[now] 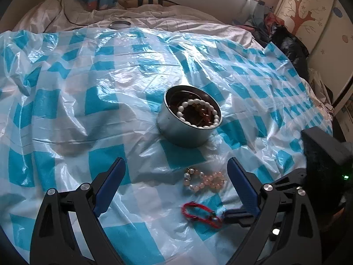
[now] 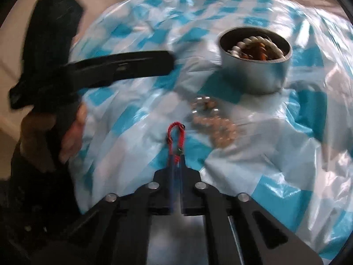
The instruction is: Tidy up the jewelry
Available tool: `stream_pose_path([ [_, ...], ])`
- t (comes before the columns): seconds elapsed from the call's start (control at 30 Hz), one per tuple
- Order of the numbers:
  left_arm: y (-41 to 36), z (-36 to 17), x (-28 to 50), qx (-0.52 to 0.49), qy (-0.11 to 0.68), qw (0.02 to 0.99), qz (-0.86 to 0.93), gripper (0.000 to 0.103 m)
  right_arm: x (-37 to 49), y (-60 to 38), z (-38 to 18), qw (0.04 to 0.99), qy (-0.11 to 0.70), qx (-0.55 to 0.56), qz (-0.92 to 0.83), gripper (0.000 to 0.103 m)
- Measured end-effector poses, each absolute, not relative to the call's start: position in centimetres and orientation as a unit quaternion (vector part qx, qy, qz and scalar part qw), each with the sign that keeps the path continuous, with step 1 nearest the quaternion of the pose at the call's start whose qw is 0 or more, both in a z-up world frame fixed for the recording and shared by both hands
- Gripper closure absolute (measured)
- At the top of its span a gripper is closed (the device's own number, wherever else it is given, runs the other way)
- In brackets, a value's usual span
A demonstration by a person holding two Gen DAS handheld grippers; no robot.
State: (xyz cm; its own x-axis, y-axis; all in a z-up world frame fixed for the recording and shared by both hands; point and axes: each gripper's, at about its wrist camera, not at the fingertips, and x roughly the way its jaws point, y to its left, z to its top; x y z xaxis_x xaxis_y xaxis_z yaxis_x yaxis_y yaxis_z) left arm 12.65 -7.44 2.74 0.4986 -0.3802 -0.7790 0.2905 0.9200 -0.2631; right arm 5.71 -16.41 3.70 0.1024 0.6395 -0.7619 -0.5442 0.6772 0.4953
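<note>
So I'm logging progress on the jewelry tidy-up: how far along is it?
Partly done. A white bead bracelet and some amber pieces already sit in the tin. In hand: the right gripper has its jaws shut on the red cord bracelet. Left: the pink bead bracelet on the plastic sheet. The left gripper is open, empty.
</note>
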Motion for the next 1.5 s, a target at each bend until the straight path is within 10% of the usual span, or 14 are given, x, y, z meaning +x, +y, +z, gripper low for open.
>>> stream_pose_path([
  [0.2,-9.4,1.9,12.2,-0.013,0.47,0.857,-0.211,0.014,5.2,-17.2,4.3,0.755,0.529,0.044,0.384,0.095],
  [0.27,-9.5,1.8,12.3,-0.014,0.47,0.858,-0.208,0.014,5.6,-17.1,3.9,0.771,0.52,0.057,0.364,0.046],
  [0.3,-9.4,1.7,12.5,-0.018,0.47,0.858,-0.204,0.014,5.7,-16.7,3.7,0.772,0.516,0.058,0.367,0.043],
  [0.4,-8.9,1.7,12.9,-0.031,0.471,0.86,-0.194,0.014,5.7,-15.4,3.3,0.771,0.51,0.062,0.376,0.043],
  [0.53,-8.8,1.6,13.1,-0.034,0.473,0.86,-0.19,0.014,5.3,-14.6,2.2,0.758,0.534,0.026,0.373,0.093],
  [1.1,-13.6,-0.7,11.7,0.06,0.47,0.858,-0.197,0.014,2.4,-21.5,5.0,0.757,0.546,-0.071,0.353,0.092],
  [1.17,-13.7,-1.1,11.7,0.059,0.47,0.859,-0.197,0.014,2.6,-21.9,5.3,0.765,0.54,-0.06,0.346,0.078],
  [1.27,-13.8,-1.3,11.7,0.053,0.475,0.853,-0.209,0.041,3.0,-22.3,5.7,0.776,0.528,-0.046,0.342,0.059],
  [1.33,-13.8,-1.7,11.8,0.05,0.491,0.843,-0.213,0.078,3.2,-22.0,5.6,0.777,0.528,-0.041,0.34,0.058],
  [1.5,-13.0,-1.2,11.3,0.032,0.498,0.834,-0.236,0.096,3.5,-20.8,4.3,0.782,0.532,-0.037,0.323,0.057],
])
